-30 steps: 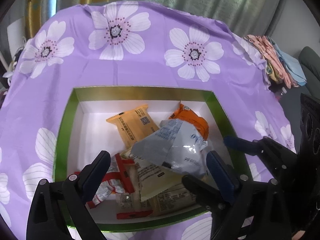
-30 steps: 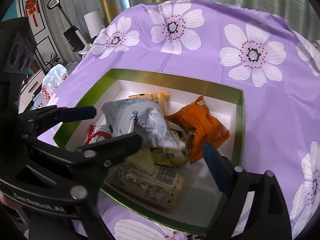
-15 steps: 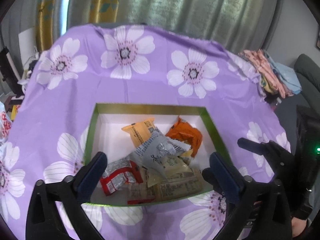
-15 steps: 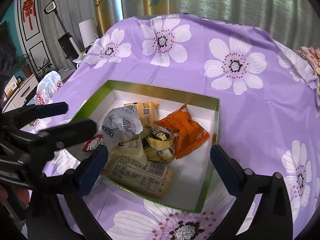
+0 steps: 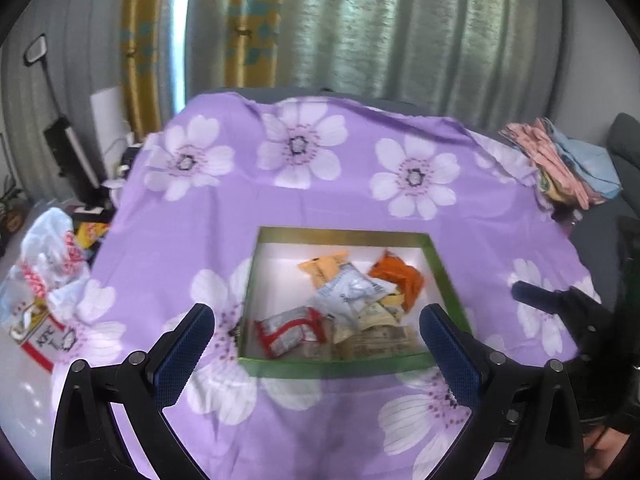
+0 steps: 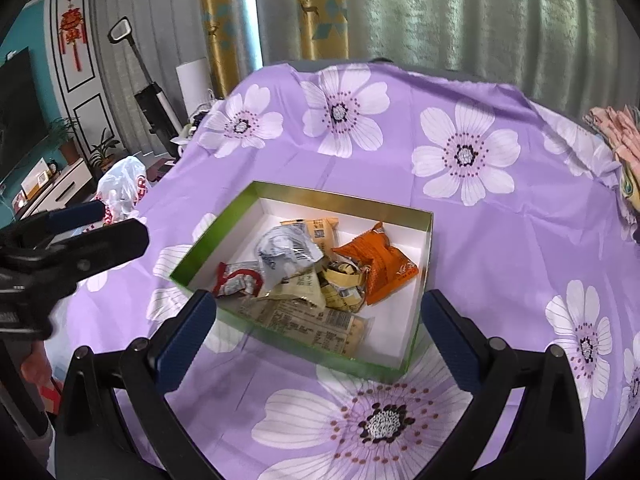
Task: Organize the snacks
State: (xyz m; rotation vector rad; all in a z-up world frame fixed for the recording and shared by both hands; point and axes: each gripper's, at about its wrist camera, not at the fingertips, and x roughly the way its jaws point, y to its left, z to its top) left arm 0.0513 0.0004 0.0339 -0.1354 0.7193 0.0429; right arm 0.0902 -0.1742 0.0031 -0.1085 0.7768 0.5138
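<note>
Hanging wide apart, both tools clear the box rim.

We had soft daylight coming through the curtains behind the table, bright and even, shadows faint. The left wrist view smeared with motion blur, worst over the box; the right stayed sharper. Fisheye bending and dark corners framed both views.

Snack packets – orange, silver, yellow – lie heaped inside the green-rimmed box
</note>
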